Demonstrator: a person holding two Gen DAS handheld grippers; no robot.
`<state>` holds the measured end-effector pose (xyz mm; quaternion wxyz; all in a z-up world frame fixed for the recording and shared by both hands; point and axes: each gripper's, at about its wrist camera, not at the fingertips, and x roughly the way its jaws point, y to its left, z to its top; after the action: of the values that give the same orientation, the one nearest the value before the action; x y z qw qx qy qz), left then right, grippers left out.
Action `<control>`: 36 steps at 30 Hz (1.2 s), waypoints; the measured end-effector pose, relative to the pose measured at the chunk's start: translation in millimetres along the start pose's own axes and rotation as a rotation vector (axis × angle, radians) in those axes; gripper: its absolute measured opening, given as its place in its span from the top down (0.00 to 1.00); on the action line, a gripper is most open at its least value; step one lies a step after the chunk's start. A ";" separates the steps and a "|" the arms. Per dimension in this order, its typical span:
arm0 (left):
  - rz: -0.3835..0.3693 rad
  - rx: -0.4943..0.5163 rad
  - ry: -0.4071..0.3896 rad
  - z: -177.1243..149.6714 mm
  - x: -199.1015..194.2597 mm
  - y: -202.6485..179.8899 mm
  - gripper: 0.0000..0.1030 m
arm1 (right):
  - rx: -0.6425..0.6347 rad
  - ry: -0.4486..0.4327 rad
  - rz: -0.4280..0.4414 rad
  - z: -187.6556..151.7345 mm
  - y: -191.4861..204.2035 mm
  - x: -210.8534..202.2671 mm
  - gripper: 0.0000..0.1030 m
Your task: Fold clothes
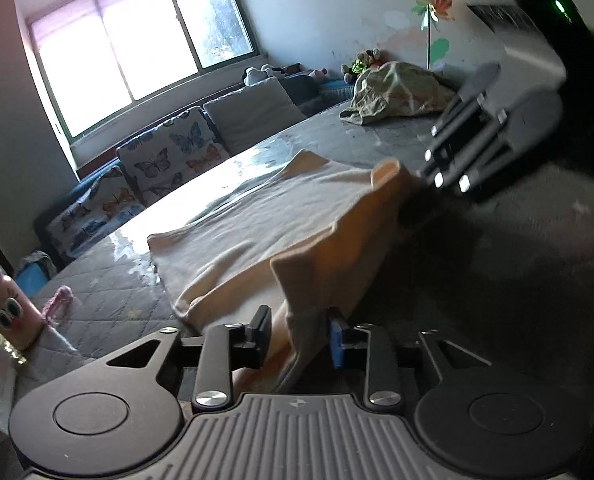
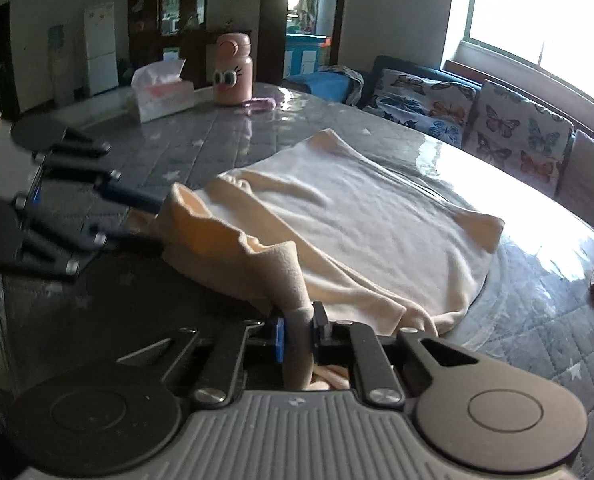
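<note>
Left wrist: left gripper [image 1: 299,334] pinches cloth [image 1: 257,220]; right gripper [image 1: 449,176] blurry.
Right wrist: right gripper [image 2: 299,336] pinches cloth [image 2: 357,216]; fingertips hidden.

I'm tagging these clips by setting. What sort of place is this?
Most likely a lived-in home living room: a sofa with butterfly cushions under a window, stuffed toys, and a quilted table holding a tissue box.

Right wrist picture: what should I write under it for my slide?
Both grippers, right gripper and left gripper, pinch the cream shirt's near edge on the quilted table.
</note>
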<state>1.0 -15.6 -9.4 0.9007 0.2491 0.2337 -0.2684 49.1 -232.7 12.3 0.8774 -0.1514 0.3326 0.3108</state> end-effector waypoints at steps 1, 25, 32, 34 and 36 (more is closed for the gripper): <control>0.010 0.008 0.003 -1.7 0.7 -0.2 0.65 | 0.004 -0.005 -0.002 0.9 -0.6 -0.5 0.89; -0.004 0.084 -0.043 -0.5 -53.7 -5.6 0.94 | 0.020 -0.109 0.008 -5.6 17.1 -61.0 0.92; -0.040 0.048 -0.055 3.6 -114.6 -16.3 0.94 | -0.002 -0.120 0.067 -19.5 45.0 -112.5 0.92; -0.047 0.033 -0.058 5.0 -125.3 -17.1 0.94 | -0.009 -0.122 0.075 -20.2 53.5 -122.9 0.92; -0.040 0.019 -0.059 7.0 -124.9 -16.3 0.94 | -0.012 -0.125 0.078 -19.2 57.2 -127.7 0.92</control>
<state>-100.1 14.4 60.0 0.8992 0.2450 0.2096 -0.2957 -72.0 -255.0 81.4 0.8828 -0.1239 0.2808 0.3555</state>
